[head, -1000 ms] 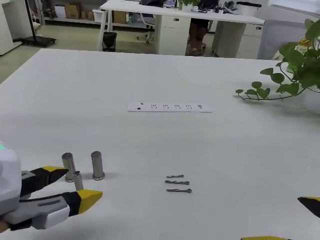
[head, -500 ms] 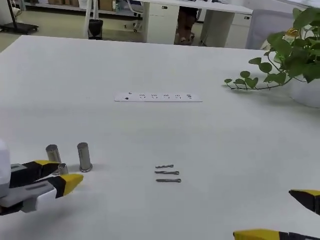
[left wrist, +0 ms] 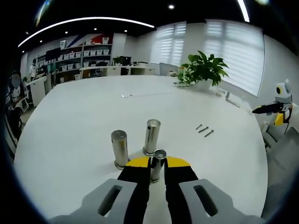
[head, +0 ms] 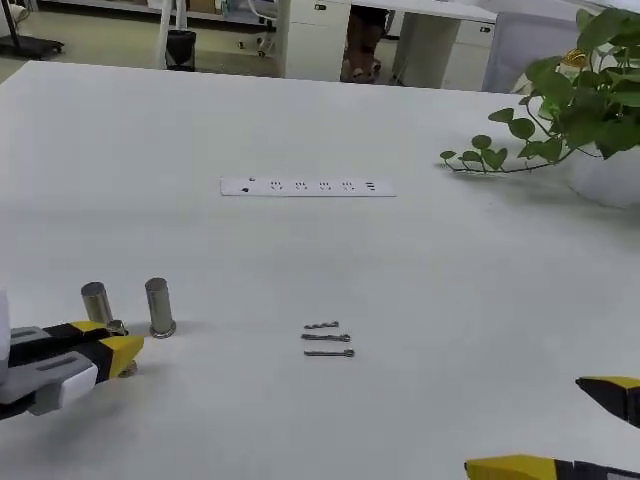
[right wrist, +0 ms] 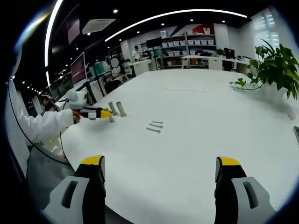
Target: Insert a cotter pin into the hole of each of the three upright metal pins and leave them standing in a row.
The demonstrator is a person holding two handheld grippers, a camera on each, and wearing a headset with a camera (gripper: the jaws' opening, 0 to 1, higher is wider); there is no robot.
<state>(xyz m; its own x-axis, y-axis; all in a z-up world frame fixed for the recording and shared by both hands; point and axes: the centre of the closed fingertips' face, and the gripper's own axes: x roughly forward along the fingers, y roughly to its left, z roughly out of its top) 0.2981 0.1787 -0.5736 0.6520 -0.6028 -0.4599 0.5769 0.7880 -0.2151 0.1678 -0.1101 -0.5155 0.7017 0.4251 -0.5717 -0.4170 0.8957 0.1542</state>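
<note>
While the fingers of the left gripper pinch one upright metal pin between their tips — two other pins stand just beyond — the right gripper holds its fingers spread wide.

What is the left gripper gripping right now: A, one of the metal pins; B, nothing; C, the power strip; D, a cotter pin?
A: in the left gripper view, the left gripper has its jaws shut on the nearest metal pin; the cotter pins lie well away from it.
</note>
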